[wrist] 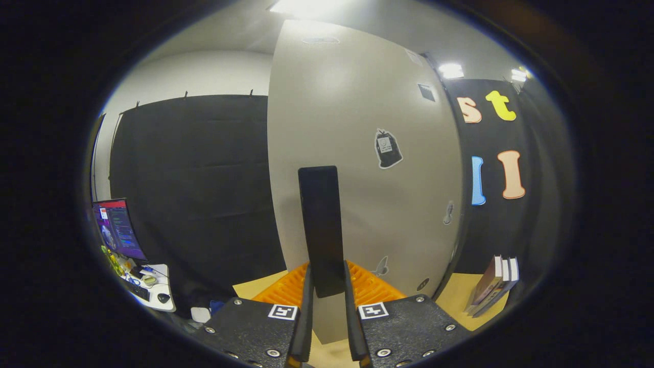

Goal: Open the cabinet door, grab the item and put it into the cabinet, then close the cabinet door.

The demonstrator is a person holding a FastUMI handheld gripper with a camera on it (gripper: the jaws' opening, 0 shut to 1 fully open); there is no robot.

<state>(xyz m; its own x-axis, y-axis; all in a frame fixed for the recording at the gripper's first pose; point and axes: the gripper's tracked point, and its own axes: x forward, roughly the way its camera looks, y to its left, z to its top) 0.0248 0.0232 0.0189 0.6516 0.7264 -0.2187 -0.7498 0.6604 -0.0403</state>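
Notably, the gripper [327,286] was closed to a narrow gap around the long dark handle [321,225] of the cabinet door [357,153], its fingers [306,306] appearing to press the bar's lower end from both sides. The door stood swung toward the camera, its pale face bearing a few stickers. A likely fault from this point was slippage: the hold sat at the very foot of the handle, so a pull off the hinge's arc could twist the bar out of the fingers or jam the door. An orange ribbed tray [286,289] lay just beyond the fingers, behind the door's lower edge. Books [493,286], possibly the item to be stored, leaned together well to the right on the tan surface [454,296].
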